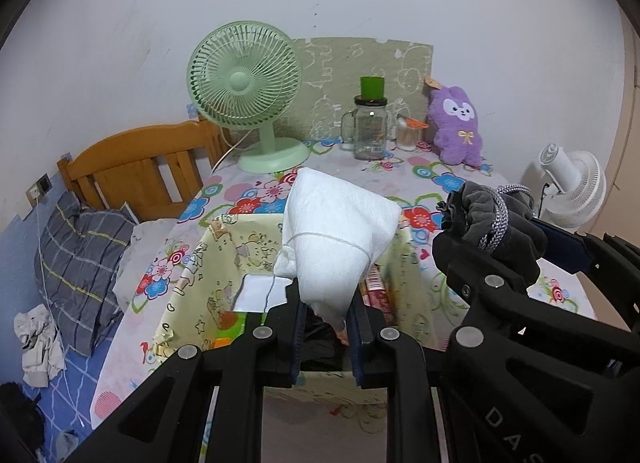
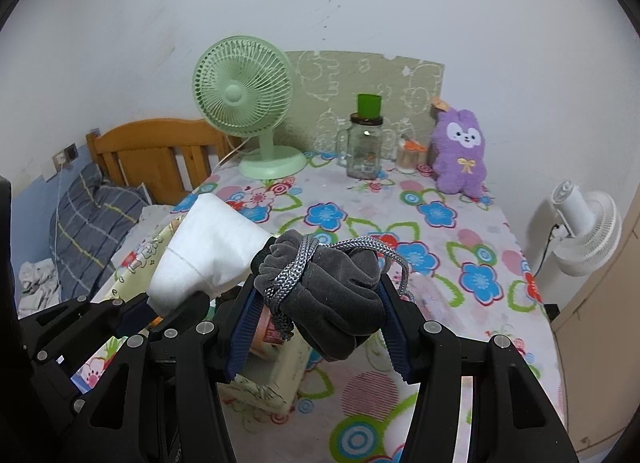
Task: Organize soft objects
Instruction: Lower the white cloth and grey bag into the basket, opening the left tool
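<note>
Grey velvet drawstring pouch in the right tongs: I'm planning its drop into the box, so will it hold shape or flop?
Likely floppy: the grey velvet drawstring pouch bulges and creases between the right tongs. Probably light, since it sags only slightly. Its grey braided cord, wound around the neck with a loose loop, might snag on the way in.

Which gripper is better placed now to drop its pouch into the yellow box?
Left. The left gripper holds the white pouch directly above the open box; the right gripper's grey pouch hangs beside it.
</note>
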